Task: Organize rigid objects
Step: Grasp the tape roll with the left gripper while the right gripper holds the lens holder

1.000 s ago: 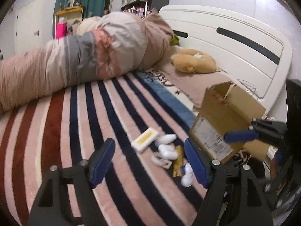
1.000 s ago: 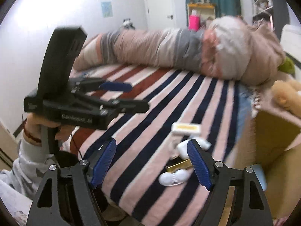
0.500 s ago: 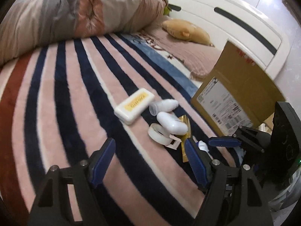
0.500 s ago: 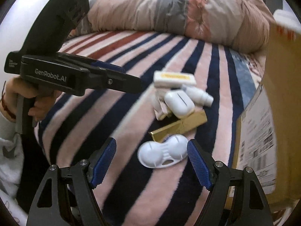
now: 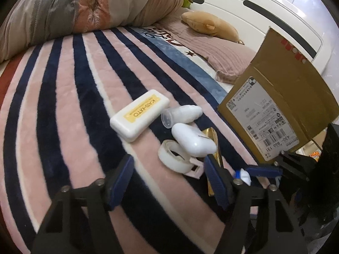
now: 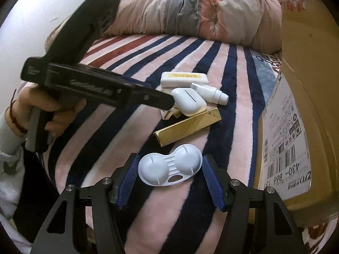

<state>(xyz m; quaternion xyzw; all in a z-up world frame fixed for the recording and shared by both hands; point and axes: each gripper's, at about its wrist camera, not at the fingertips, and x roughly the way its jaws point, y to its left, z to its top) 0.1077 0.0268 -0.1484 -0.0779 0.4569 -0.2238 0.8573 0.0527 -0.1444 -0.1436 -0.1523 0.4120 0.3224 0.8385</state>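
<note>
Now the left gripper is closing on nothing, nearing the tape roll. Rightward, the right gripper is closing around the white lens case on the striped blanket, pads not yet touching (light, stiff, probably slick); its long axis is lying jaw to jaw, so gripping its rounded ends looks best.

Black tongs with 2 ribbed blue pads, silver screws; red wrist cord, pale sleeve.

Between the right gripper fingers, closing: lens case on the blanket. Just beyond: bar, then earbud case, bottle, flat box. Right: carton. Left: left gripper, closing, possibly nothing between.
</note>
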